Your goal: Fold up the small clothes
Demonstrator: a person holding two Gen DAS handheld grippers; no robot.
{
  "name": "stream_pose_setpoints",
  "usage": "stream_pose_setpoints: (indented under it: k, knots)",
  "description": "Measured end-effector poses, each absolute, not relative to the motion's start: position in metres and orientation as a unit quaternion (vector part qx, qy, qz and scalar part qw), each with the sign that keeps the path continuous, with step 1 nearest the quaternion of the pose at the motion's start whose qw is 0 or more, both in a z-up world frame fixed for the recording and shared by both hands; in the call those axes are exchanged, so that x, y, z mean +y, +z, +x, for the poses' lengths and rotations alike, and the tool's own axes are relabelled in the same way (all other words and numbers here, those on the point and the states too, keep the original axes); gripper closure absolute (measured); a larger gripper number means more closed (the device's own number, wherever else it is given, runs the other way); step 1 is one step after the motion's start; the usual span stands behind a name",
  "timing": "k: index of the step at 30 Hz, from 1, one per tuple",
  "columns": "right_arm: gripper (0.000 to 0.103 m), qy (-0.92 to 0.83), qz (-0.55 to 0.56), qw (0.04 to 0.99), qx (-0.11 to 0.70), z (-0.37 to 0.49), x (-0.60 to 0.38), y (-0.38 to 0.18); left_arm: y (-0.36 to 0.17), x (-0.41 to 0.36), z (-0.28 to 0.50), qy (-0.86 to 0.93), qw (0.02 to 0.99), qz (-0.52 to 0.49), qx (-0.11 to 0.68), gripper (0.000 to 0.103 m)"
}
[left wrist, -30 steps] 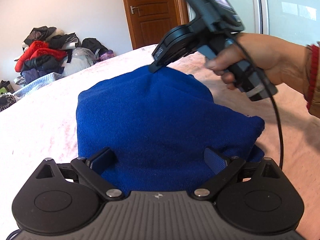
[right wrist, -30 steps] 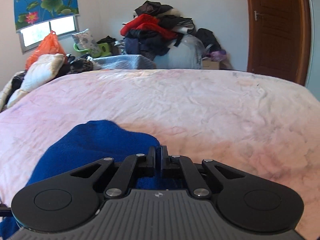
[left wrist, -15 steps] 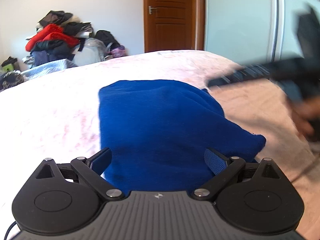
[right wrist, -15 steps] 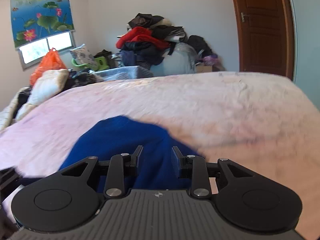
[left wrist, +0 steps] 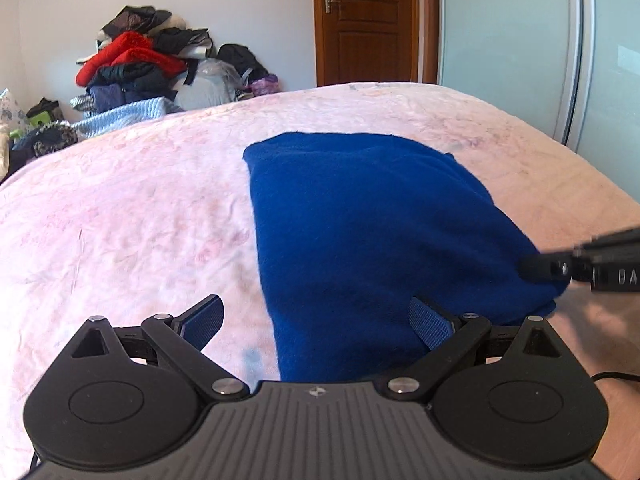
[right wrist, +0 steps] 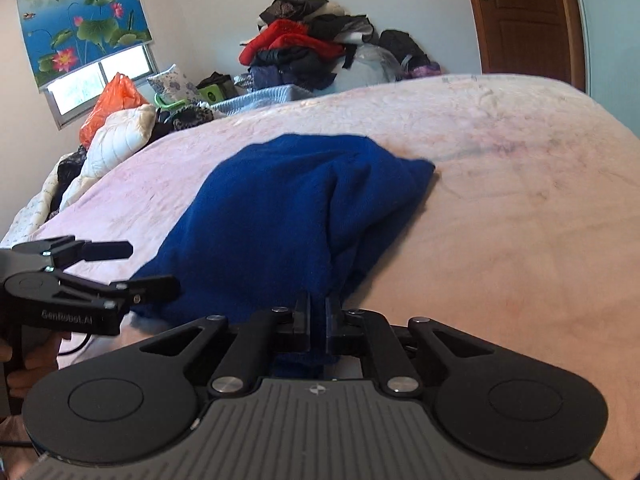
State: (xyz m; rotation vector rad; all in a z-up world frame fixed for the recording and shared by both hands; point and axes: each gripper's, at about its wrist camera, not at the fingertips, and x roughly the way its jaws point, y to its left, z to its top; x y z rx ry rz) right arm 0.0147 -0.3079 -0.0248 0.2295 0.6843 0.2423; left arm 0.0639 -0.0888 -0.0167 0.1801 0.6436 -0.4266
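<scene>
At the upper left of the right wrist view a lotus-print blind (right wrist: 82, 20) hangs over a window, with an orange bag (right wrist: 110, 100) and a pale quilted pillow (right wrist: 116, 142) below it. Toward the middle, against the far wall, sits a heap of clothes (right wrist: 312, 50) topped with something red. The brown wooden door (right wrist: 524, 16) stands at the upper right, and the left wrist view shows frosted sliding panels (left wrist: 520, 40) beside it.

The bed (right wrist: 520, 200), under a pale pink crumpled cover, fills the middle of both views. The blue garment (right wrist: 280, 208) lies on it, folded over, centre frame.

The left tool (left wrist: 316, 320) stands wide with nothing between its fingers, one finger over the bare cover and the other over the cloth's near edge. The right tool (right wrist: 318, 320) is pinched narrow on the garment's near corner.
</scene>
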Motion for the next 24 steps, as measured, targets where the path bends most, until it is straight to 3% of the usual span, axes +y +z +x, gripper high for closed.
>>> stream_pose_setpoints:
  k: [1,2,3,9,16,24]
  knots:
    - [0.089,0.110,0.115,0.928,0.337,0.015,-0.310,-0.027,-0.017,-0.088,0.065,-0.208,0.922,0.083,0.317,0.003]
    - [0.073,0.101,0.123,0.929,0.334,0.014,-0.313,-0.026,-0.017,-0.087,0.066,-0.207,0.921,0.078,0.320,0.003]
    - [0.068,0.093,0.129,0.931,0.327,0.012,-0.315,-0.022,-0.017,-0.086,0.066,-0.206,0.921,0.075,0.321,0.003]
    - [0.069,0.074,0.128,0.956,0.254,0.000,-0.301,0.007,-0.017,-0.087,0.065,-0.197,0.922,0.070,0.327,0.003]
    - [0.055,0.088,0.094,0.942,0.311,0.021,-0.268,-0.018,-0.019,-0.085,0.063,-0.186,0.920,0.060,0.338,0.003]
    - [0.045,0.082,0.075,0.947,0.302,0.011,-0.256,-0.022,-0.021,-0.087,0.060,-0.181,0.920,0.062,0.343,0.003]
